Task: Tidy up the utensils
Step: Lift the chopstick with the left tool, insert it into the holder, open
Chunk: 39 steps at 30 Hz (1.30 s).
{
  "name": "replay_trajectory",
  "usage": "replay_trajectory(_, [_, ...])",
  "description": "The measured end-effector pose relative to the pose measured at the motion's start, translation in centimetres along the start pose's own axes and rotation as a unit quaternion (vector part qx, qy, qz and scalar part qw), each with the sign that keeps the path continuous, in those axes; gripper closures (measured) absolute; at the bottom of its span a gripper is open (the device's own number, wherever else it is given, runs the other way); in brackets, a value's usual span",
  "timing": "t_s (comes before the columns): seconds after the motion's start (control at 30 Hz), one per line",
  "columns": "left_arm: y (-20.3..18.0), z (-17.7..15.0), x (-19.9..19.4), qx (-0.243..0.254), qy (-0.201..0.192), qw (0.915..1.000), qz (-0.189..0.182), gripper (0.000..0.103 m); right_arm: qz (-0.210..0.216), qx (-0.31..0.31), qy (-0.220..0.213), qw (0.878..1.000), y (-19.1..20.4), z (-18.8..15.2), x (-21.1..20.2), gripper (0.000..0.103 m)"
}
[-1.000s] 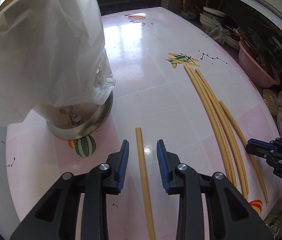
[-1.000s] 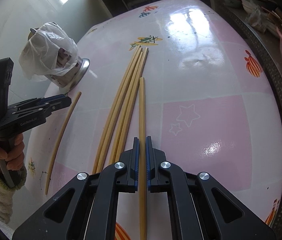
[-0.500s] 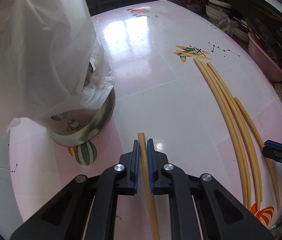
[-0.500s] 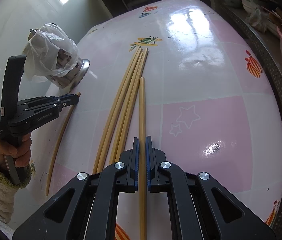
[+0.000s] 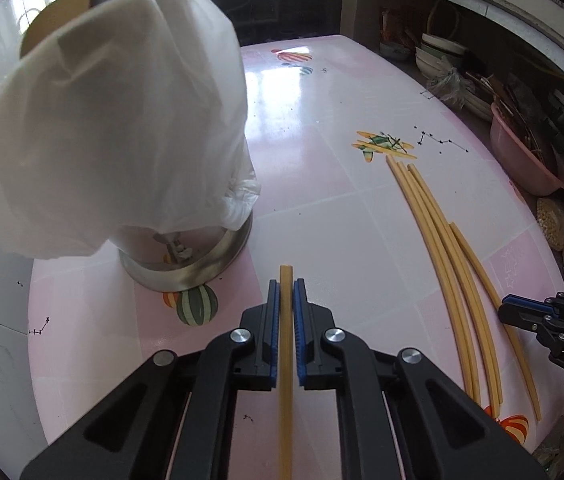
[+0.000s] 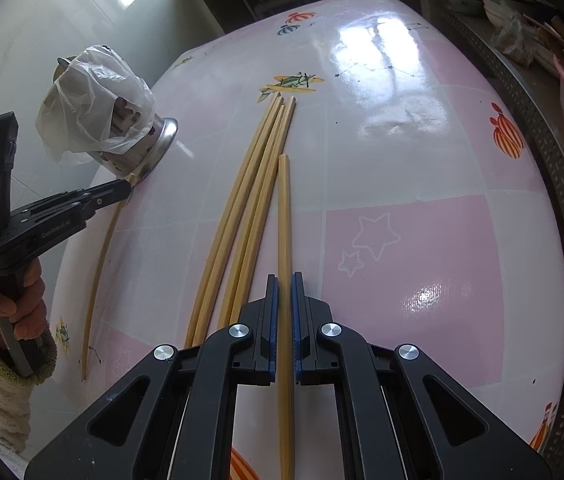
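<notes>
Left tongs (image 5: 286,292) now clenched on one chopstick (image 5: 285,400), right tongs (image 6: 284,288) on another (image 6: 284,216).

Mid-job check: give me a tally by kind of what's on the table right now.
chopsticks: 6 (4 loose, 1 in the left claw, 1 in the right claw)
metal holder: 1
plastic bag over the holder: 1
Total: 8
</notes>
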<state>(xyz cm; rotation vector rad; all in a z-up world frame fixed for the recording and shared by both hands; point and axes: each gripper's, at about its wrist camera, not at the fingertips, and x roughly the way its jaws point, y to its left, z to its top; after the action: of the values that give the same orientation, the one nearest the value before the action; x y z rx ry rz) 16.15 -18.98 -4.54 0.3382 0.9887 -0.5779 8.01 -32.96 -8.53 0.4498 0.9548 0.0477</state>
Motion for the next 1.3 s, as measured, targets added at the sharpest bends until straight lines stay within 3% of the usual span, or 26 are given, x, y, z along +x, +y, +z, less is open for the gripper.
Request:
replay_trajectory(0.47, [3.1,-1.7,-7.3,-0.038,-0.074,0.9965,-0.009,0.097,-0.037,-0.073,0.005,0.997,2.2,3.5,0.9,0.093])
replay_trajectory(0.77, [4.8,-2.4,-8.1,-0.063,-0.088,0.9941,-0.011,0.097,-0.097,-0.097,0.015,0.99,1.7,4.0,1.9,0.096])
replay_trajectory(1.03, [6.2,-2.8,-8.8,-0.071,-0.099,0.9924,-0.018,0.097,-0.095,-0.088,0.012,0.992,1.2,5.2,1.4,0.094])
replay_trajectory(1.3, [6.8,-3.5,-9.8,-0.078,-0.106,0.9912,-0.016,0.097,-0.144,-0.135,0.016,0.98,2.6,6.0,3.1,0.095])
